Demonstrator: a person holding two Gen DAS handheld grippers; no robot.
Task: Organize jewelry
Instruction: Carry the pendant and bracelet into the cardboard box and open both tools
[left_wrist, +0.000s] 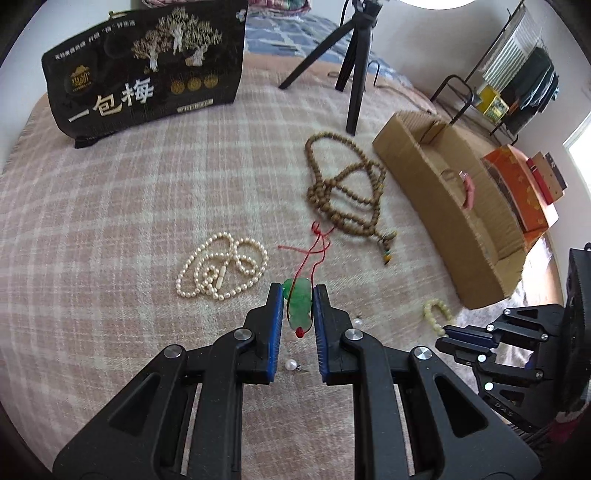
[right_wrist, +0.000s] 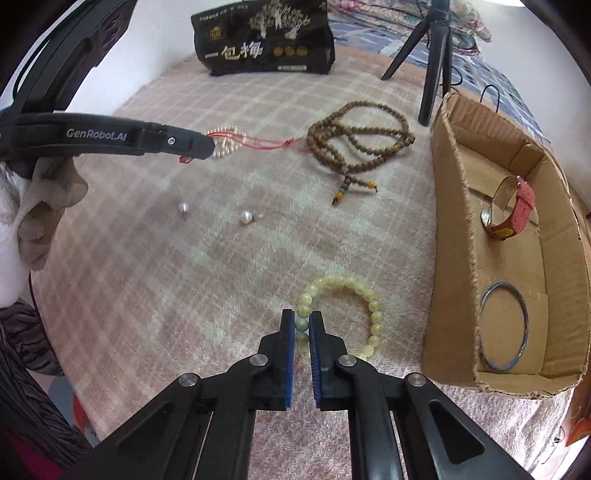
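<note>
Left wrist view: our left gripper (left_wrist: 298, 308) has its blue pads closed against the green jade pendant on a red cord (left_wrist: 298, 304), lifted above the pink plaid blanket (left_wrist: 110, 221). The cord trails toward the brown wooden bead necklace (left_wrist: 343, 184). The white pearl necklace (left_wrist: 221, 269) lies just left. We judge a slow lift keeps the cord from snagging the beads.

Right wrist view: our right gripper (right_wrist: 303, 328) sits nearly closed on one side of the pale yellow bead bracelet (right_wrist: 347, 317), which rests on the blanket near the open cardboard box (right_wrist: 454, 258). A pink-strapped watch (right_wrist: 511, 210) and a thin metal bangle (right_wrist: 504, 326) already lie inside. Two loose pearl earrings (right_wrist: 245, 217) remain out. We advise clearing the box wall before releasing.
</note>
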